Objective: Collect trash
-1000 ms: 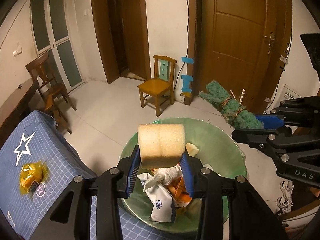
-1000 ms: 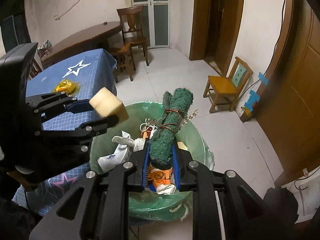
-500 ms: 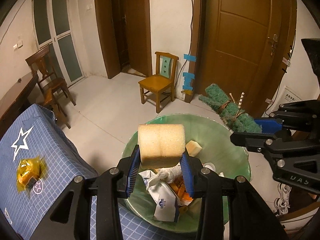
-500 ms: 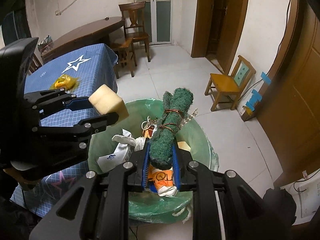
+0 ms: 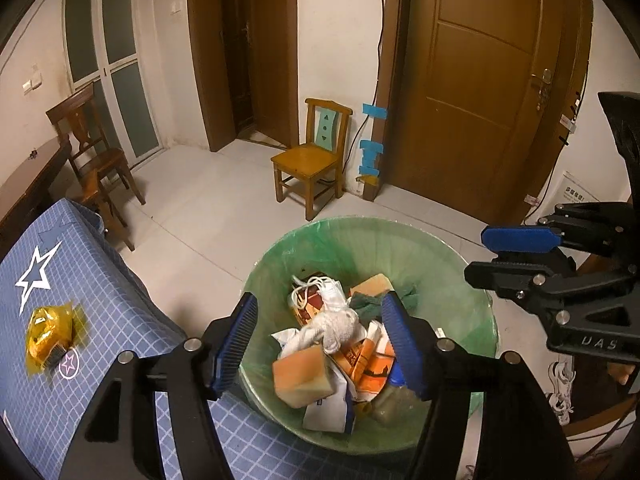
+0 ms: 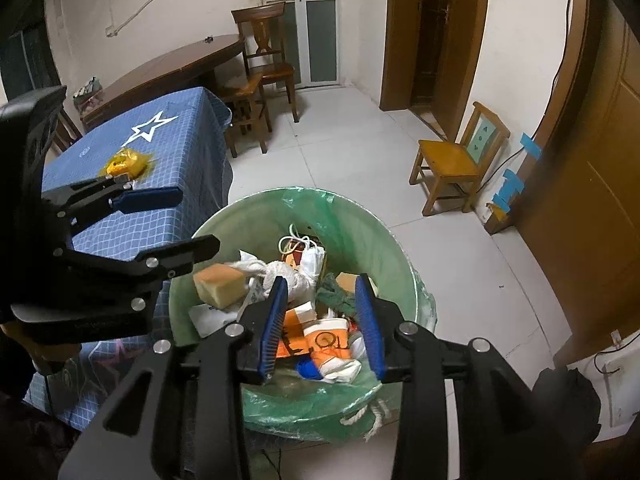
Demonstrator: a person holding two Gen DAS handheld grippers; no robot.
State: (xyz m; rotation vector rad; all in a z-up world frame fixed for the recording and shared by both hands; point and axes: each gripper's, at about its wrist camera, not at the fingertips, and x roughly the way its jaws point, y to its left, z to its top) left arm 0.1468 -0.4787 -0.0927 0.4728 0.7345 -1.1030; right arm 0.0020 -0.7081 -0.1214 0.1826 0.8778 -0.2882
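1. Left gripper (image 5: 320,336) & right gripper (image 6: 322,320) both angled down over round bin w/ crinkly green plastic liner (image 5: 420,240); jaws just been opening, now parted, nothing between.
2. Spongy yellow foam block (image 5: 302,376) lying in bin atop paper scraps; fuzzy green rolled cloth (image 6: 334,294) in there too, beside white rope wad.
3. Only in right view: rope handle low on bin's outside (image 6: 372,420). Yellow crinkly wrapper (image 5: 48,330) left on blue checked tablecloth (image 5: 120,300).
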